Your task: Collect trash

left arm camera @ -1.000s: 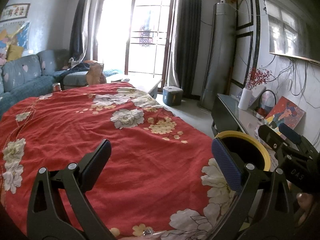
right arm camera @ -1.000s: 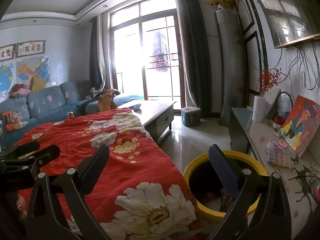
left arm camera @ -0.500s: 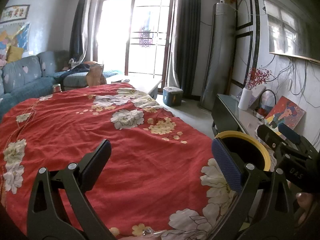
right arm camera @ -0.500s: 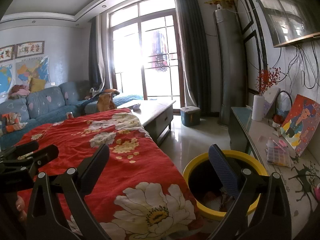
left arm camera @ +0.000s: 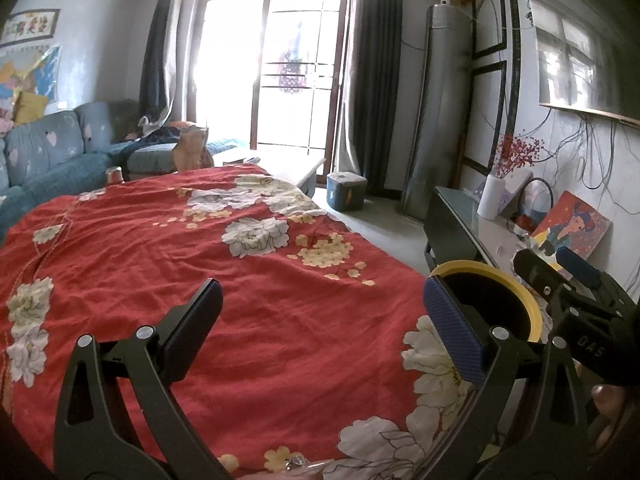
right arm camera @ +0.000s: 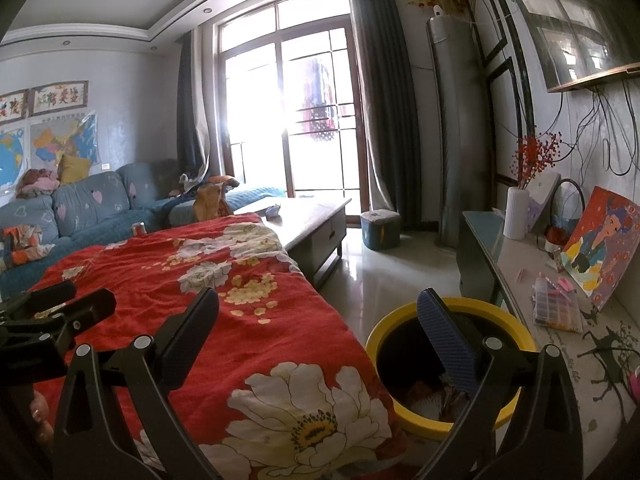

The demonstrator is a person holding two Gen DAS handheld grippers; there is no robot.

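Note:
A yellow-rimmed trash bin (right arm camera: 400, 328) stands on the floor at the right edge of the table, with crumpled waste (right arm camera: 436, 398) at its bottom. In the left wrist view the bin (left arm camera: 532, 312) shows behind the right finger. My left gripper (left arm camera: 320, 324) hovers open over the red floral cloth (left arm camera: 208, 264), nothing between its fingers. My right gripper (right arm camera: 316, 328) is open too, empty, its right finger over the bin mouth. Each gripper appears at the side of the other's view: the right gripper (left arm camera: 576, 296), the left gripper (right arm camera: 52, 316). No loose trash shows on the cloth.
A blue sofa (right arm camera: 88, 208) runs along the left wall. A coffee table (right arm camera: 308, 220) lies beyond the cloth, a small blue stool (right arm camera: 380, 228) by the glass doors. On the right, a low TV cabinet (right arm camera: 520, 276) carries a white vase (right arm camera: 516, 212), a painting (right arm camera: 600, 248) and a bead box (right arm camera: 556, 308).

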